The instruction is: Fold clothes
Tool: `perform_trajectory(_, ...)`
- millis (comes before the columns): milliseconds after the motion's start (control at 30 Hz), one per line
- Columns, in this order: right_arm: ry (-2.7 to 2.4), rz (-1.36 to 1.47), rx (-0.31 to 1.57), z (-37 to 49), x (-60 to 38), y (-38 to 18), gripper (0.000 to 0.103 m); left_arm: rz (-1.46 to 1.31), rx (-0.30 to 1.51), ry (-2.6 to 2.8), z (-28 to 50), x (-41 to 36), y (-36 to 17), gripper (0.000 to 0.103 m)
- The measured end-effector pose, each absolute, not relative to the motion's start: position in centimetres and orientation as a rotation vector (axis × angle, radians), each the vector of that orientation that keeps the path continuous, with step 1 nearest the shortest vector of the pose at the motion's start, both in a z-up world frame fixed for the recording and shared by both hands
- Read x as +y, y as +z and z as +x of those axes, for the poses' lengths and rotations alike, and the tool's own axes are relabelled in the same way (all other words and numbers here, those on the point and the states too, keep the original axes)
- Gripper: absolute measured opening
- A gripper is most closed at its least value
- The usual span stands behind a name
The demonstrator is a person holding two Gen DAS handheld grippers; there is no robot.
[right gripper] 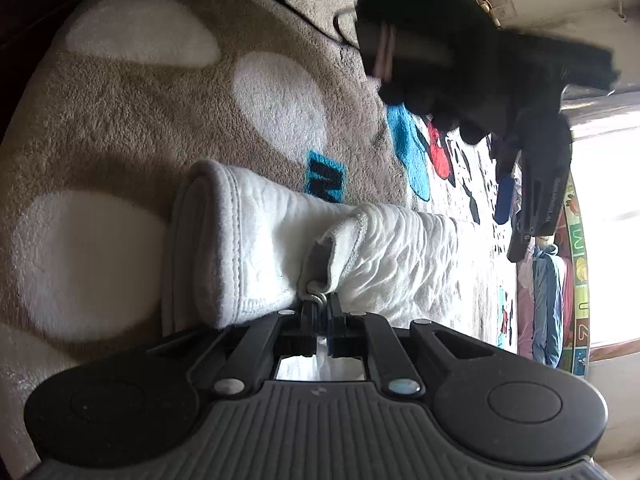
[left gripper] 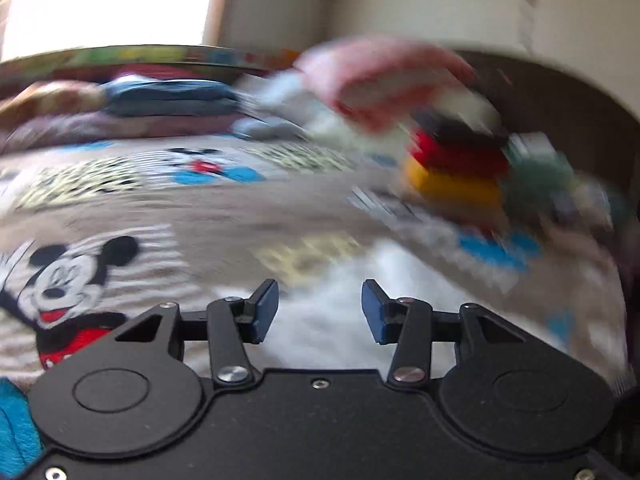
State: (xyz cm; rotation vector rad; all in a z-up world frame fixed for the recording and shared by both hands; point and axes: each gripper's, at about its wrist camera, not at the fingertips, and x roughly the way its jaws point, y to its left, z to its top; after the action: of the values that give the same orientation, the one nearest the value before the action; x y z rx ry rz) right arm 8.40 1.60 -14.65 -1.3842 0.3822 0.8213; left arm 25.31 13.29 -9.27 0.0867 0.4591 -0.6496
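Note:
A white folded garment (right gripper: pixel 256 236) lies on the Mickey Mouse blanket (right gripper: pixel 120 120). My right gripper (right gripper: pixel 320 306) is shut on a corner flap of this white garment (right gripper: pixel 336 236), which is lifted over the rest. In the left wrist view the garment shows as a blurred white patch (left gripper: pixel 320 320) under my left gripper (left gripper: pixel 320 308), which is open and empty with its blue pads (left gripper: pixel 266 308) apart. The left gripper also shows in the right wrist view (right gripper: pixel 532 200), raised over the far part of the blanket, with a dark sleeve behind it.
The blanket (left gripper: pixel 200 224) covers the surface. A stack of folded clothes, black, red and yellow (left gripper: pixel 456 160), stands at the right. A pile of blue and purple clothes (left gripper: pixel 168 100) lies at the back, with a colourful play mat edge (right gripper: pixel 580 264) and a bright window (left gripper: pixel 104 0).

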Motion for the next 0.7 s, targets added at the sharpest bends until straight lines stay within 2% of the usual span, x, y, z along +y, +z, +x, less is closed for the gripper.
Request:
perform_trajectory(133,0.809,-1.394,0.378,8.2,1.6,-15.0,0.010,0.280,0.525,-0.643,24.1,11.2,-11.8,0.045)
perform_trajectory(300,0.793,-1.396,0.373,8.1,1.6,-15.5,0.010,0.307,0.552,-0.562,25.3,9.9,-13.9,0.057)
perform_trajectory(700,0.718,-1.285,0.323,8.0,0.5,-13.7,0.010,0.281,0.476,-0.487,22.4,9.7,-11.8,0.058)
